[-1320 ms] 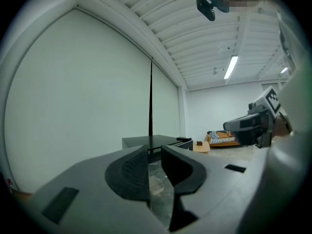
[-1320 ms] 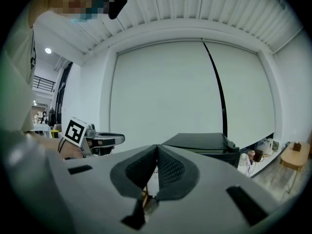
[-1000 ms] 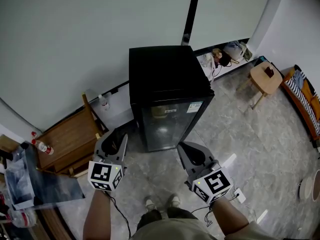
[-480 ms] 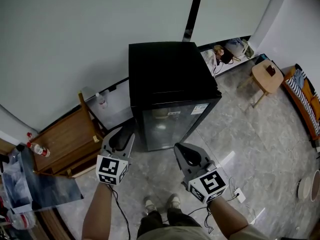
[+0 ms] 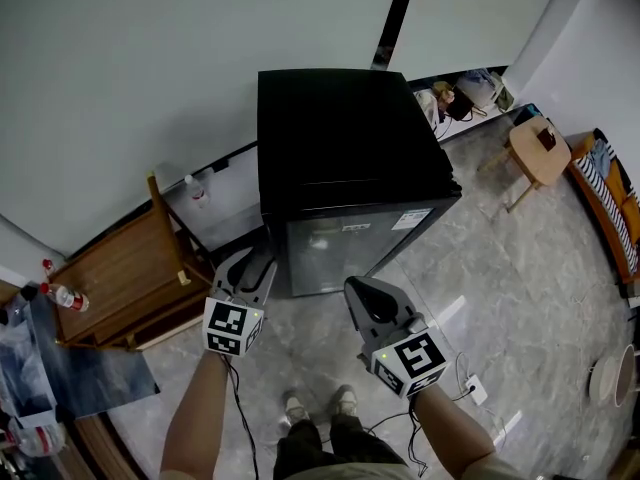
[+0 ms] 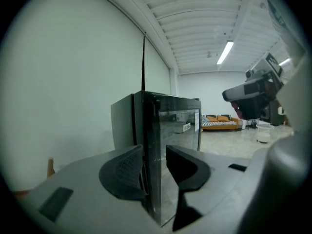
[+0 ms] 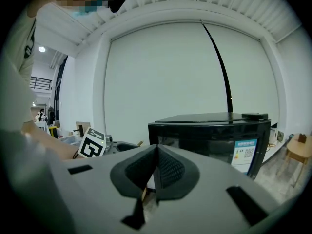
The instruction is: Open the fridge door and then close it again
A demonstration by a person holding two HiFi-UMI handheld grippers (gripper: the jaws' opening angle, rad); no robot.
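Observation:
A black mini fridge [image 5: 340, 138] stands against the white wall, its glass door [image 5: 350, 248] closed and facing me. My left gripper [image 5: 262, 260] is low at the door's left front corner. Its jaws have just been opening and stand apart. In the left gripper view the door's left edge [image 6: 155, 130] lines up with the gap between the left gripper's [image 6: 155, 155] jaws, and no pad presses on it. My right gripper [image 5: 362, 293] hangs in front of the door's middle, apart from it, shut on nothing. The right gripper view shows the fridge [image 7: 214, 130] beyond the right gripper's [image 7: 156, 149] closed tips.
A wooden chair [image 5: 130, 278] stands left of the fridge, with a bottle [image 5: 195, 190] behind it. A small round stool [image 5: 535, 153] and an orange sofa [image 5: 610, 208] are at the right. A cable and power strip [image 5: 470, 388] lie on the grey floor near my feet [image 5: 320, 405].
Both grippers have sunk and come closer to the fridge front. The left one has reached the door's left corner, and its jaws stand a little wider. The door stays closed.

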